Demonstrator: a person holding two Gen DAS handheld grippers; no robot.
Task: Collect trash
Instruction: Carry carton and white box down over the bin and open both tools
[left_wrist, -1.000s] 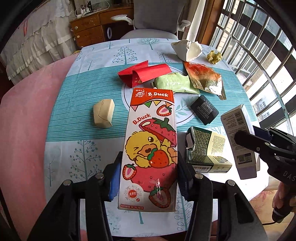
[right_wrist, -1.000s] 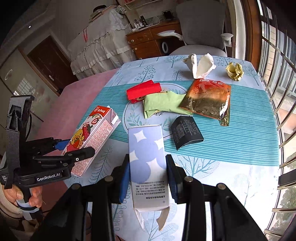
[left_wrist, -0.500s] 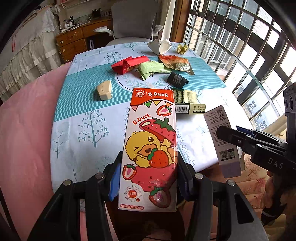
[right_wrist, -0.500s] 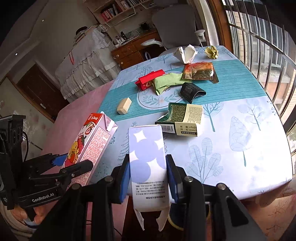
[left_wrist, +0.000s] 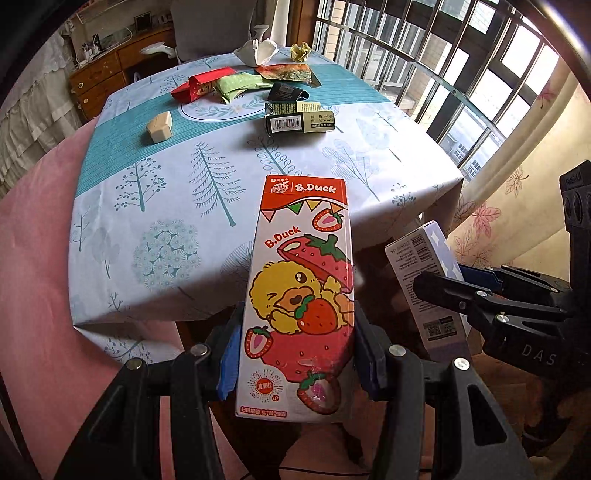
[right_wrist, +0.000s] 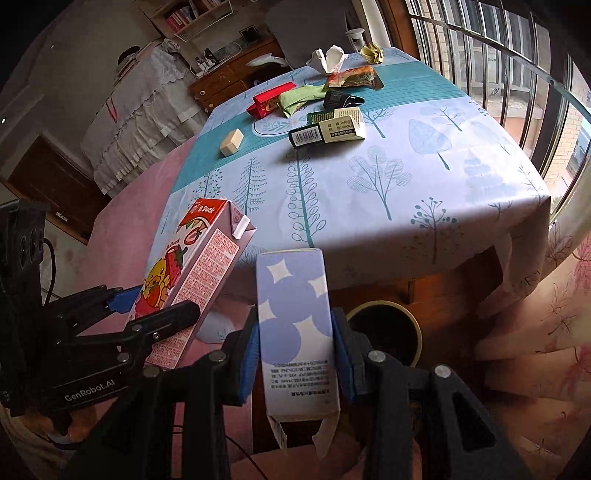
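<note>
Our left fingers (left_wrist: 295, 354) grip the strawberry milk carton (left_wrist: 301, 295); our right fingers (right_wrist: 295, 354) clamp the blue-and-white carton (right_wrist: 295, 332). A second ago both cartons hung over the surface (right_wrist: 406, 177); now we have carried them past its near edge, so dropping comes next, we judge. The dark, yellow-rimmed bin (right_wrist: 384, 328) sits at three o'clock of the blue carton; its contents are hidden. The green box (right_wrist: 328, 129) and wrappers remain, twelve o'clock.
</note>
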